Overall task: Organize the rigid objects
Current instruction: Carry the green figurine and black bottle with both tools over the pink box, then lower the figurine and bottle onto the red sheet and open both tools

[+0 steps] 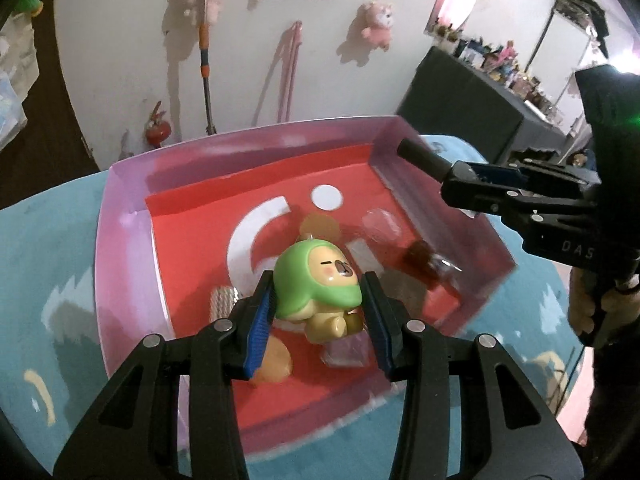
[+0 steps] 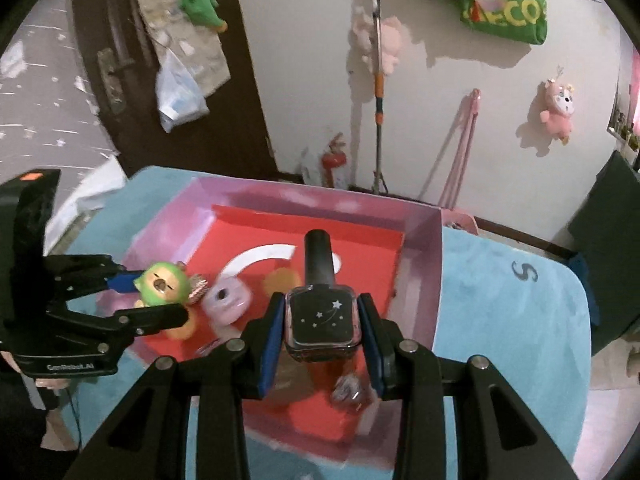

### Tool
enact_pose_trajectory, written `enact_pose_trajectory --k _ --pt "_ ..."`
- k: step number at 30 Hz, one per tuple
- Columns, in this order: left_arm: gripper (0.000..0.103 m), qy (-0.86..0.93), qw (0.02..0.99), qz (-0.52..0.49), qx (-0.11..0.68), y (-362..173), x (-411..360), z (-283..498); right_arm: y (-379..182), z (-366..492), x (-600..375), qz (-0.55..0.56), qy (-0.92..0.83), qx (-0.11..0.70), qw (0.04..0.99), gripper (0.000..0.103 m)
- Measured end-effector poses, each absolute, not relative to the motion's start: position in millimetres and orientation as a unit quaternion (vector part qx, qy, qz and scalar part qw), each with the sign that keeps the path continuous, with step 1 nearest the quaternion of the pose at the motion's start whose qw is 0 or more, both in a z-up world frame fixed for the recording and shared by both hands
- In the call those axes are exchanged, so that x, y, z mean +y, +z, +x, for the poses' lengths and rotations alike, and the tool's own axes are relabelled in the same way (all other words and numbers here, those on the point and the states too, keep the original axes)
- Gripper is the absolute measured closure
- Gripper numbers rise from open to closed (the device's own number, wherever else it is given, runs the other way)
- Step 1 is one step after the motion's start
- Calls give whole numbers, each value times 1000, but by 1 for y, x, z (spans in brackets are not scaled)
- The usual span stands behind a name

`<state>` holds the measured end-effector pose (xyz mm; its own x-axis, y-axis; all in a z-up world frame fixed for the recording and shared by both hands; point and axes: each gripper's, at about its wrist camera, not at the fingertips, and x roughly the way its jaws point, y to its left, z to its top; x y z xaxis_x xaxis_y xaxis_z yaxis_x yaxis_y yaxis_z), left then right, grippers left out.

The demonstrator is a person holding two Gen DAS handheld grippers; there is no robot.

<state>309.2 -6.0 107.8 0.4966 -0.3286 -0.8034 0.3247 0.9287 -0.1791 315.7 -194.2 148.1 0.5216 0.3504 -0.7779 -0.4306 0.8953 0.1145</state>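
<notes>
My left gripper (image 1: 318,296) is shut on a small figurine with a green hood (image 1: 316,280), held above the red floor of a pink-walled box (image 1: 124,248). The same figurine (image 2: 162,282) shows in the right wrist view at the left, between the left gripper's fingers (image 2: 160,314). My right gripper (image 2: 322,320) is shut on a square dark nail polish bottle with a black cap (image 2: 322,312), also over the box (image 2: 424,264). In the left wrist view that bottle's cap (image 1: 420,156) sticks out of the right gripper over the box's far right corner.
Inside the box lie a pale pink rounded case (image 2: 228,298), orange round pieces (image 2: 282,280), a dark bottle (image 1: 420,258) and small clear items (image 1: 378,224). The box sits on a light blue cloth (image 2: 512,312). Beyond are a white wall, a door (image 2: 120,60) and a dark shelf (image 1: 472,100).
</notes>
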Motion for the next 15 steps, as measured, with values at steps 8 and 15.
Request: enact_pose_trajectory --k 8,15 --pt "63 -160 851 8 500 84 -9 353 116 371 -177 -102 195 492 843 65" --pt "63 -147 849 20 507 76 -12 374 102 389 -162 -148 183 516 823 65"
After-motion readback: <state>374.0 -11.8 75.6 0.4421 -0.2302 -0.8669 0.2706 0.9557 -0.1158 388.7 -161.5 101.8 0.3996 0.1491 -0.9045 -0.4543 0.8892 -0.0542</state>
